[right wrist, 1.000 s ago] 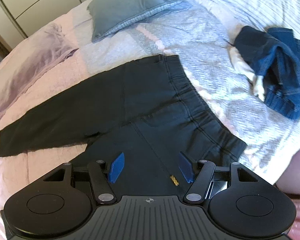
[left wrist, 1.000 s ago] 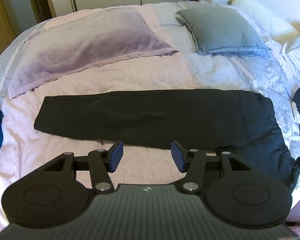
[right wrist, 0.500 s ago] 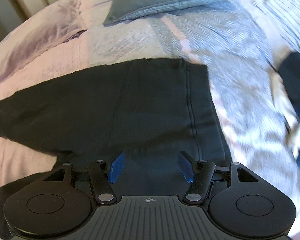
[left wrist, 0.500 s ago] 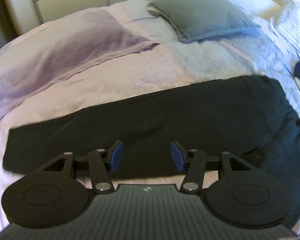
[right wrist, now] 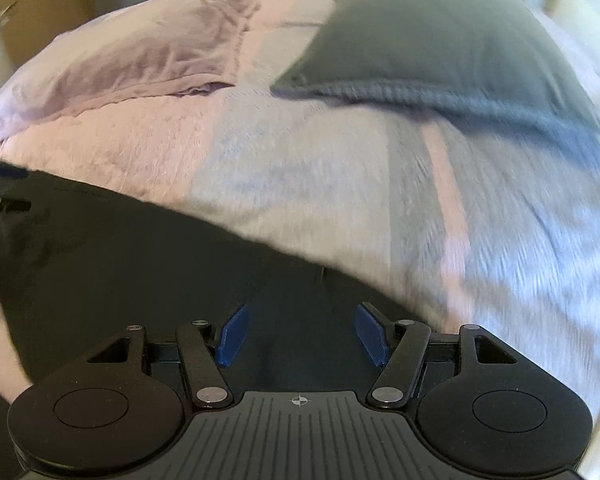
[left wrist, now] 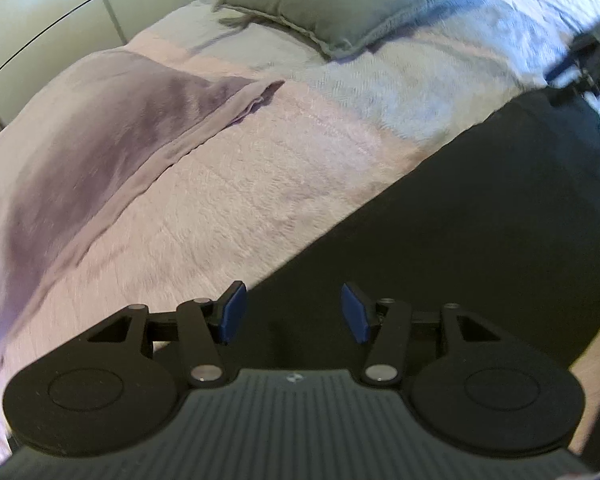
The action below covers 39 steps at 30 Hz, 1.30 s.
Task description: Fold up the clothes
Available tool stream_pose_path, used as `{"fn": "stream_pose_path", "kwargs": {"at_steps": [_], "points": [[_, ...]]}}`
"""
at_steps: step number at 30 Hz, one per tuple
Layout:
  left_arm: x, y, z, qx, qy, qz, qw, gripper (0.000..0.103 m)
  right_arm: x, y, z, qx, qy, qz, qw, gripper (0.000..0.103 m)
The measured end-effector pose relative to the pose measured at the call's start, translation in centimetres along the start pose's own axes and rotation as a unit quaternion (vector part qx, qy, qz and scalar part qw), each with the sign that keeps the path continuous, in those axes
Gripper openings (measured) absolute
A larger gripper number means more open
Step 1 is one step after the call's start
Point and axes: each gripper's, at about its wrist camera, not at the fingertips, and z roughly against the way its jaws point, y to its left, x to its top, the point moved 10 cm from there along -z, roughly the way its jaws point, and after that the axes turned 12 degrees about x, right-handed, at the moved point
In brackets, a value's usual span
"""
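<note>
Black trousers (left wrist: 460,220) lie flat on the bed. In the left wrist view they run from the lower middle up to the right edge. My left gripper (left wrist: 294,312) hovers open over their far edge, nothing between its blue pads (left wrist: 232,312). In the right wrist view the same trousers (right wrist: 120,260) fill the lower left. My right gripper (right wrist: 300,334) is open just above the black cloth near its far edge, its pads (right wrist: 370,338) empty. The other gripper shows as a dark blur at the upper right (left wrist: 588,60) of the left view and at the left edge (right wrist: 0,196) of the right view.
A lilac pillow (left wrist: 100,140) and a grey pillow (left wrist: 340,4) lie at the head of the bed, beyond the trousers. The bedspread (right wrist: 340,184) is pink on one side and pale blue on the other. Cupboard doors (left wrist: 60,4) stand behind the bed.
Both grippers have dropped closer to the bed and rolled, so the trousers now slant across each view and fill more of it. The blue jeans have left the right view. Both stayed open.
</note>
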Motion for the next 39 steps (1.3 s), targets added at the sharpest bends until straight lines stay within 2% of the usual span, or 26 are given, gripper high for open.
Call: {"fn": "stream_pose_path", "kwargs": {"at_steps": [5,8,11,13,14,15,17,20,23,25,26,28,30,33,34,35,36,38,39], "points": [[-1.2,1.3,-3.7,-0.016,0.036,-0.054,0.9978,0.049,1.8,-2.6,-3.6,0.044,0.029,0.03,0.998,0.063],[-2.2,2.0,-5.2,-0.029,0.051,-0.082,0.9949,0.05,2.4,-3.9,-5.2,0.085,0.041,0.016,0.995,0.063],[-2.7,2.4,-5.9,-0.057,0.056,-0.08,0.9936,0.05,2.5,-4.9,-6.2,0.125,0.055,-0.016,0.991,0.064],[-2.9,2.2,-6.1,-0.067,0.057,-0.09,0.9921,0.037,2.5,-5.2,-6.6,0.141,0.064,-0.032,0.987,0.064],[-3.0,2.1,-6.1,-0.07,0.057,-0.095,0.9914,0.025,2.5,-5.3,-6.8,0.147,0.066,-0.037,0.986,0.064],[-3.1,2.1,-6.1,-0.065,0.054,-0.104,0.991,0.018,2.4,-5.1,-6.8,0.153,0.068,-0.036,0.985,0.061],[-3.3,1.9,-5.6,-0.053,0.042,-0.116,0.991,0.014,2.4,-4.6,-6.8,0.146,0.073,-0.024,0.986,0.042],[-3.1,1.9,-3.8,-0.034,0.022,-0.108,0.9933,0.01,2.5,-3.5,-5.9,0.12,0.069,0.015,0.99,0.028],[-2.6,2.2,-0.9,-0.013,-0.002,-0.084,0.9963,0.01,2.9,-2.0,-3.2,0.088,0.03,0.038,0.995,0.023],[-2.5,2.3,2.1,-0.001,-0.018,-0.062,0.9979,0.009,3.1,-0.1,-0.4,0.068,0.0,0.059,0.996,0.011],[-2.6,2.2,3.8,0.002,-0.024,-0.051,0.9984,0.009,3.1,1.0,1.3,0.043,-0.015,0.073,0.996,0.0],[-3.0,1.3,8.0,-0.005,-0.036,-0.029,0.9989,0.009,2.4,2.9,4.3,0.014,-0.035,0.091,0.995,0.0],[-4.2,0.1,11.9,-0.005,-0.044,-0.025,0.9987,0.009,0.3,4.7,7.1,0.003,-0.029,0.089,0.996,0.0],[-6.2,-1.5,15.0,-0.009,-0.041,-0.004,0.9991,0.009,-3.3,6.1,9.9,-0.032,-0.026,0.07,0.997,0.0],[-6.6,-1.9,15.0,-0.012,-0.035,0.003,0.9993,0.009,-4.1,6.0,9.8,-0.043,-0.014,0.067,0.997,0.0],[-7.0,-2.3,14.9,-0.012,-0.031,0.003,0.9994,0.009,-4.8,5.7,9.7,-0.056,-0.002,0.065,0.996,0.011],[-7.0,-2.6,14.9,-0.007,-0.033,0.0,0.9994,0.009,-5.6,5.5,9.5,-0.069,0.011,0.064,0.996,0.038],[-7.1,-3.0,15.0,-0.003,-0.037,0.003,0.9993,0.009,-5.6,5.1,8.7,-0.092,0.02,0.105,0.99,0.066],[-7.1,-3.0,15.0,-0.001,-0.039,0.008,0.9992,0.009,-5.3,5.0,8.3,-0.098,0.019,0.132,0.986,0.067]]}}
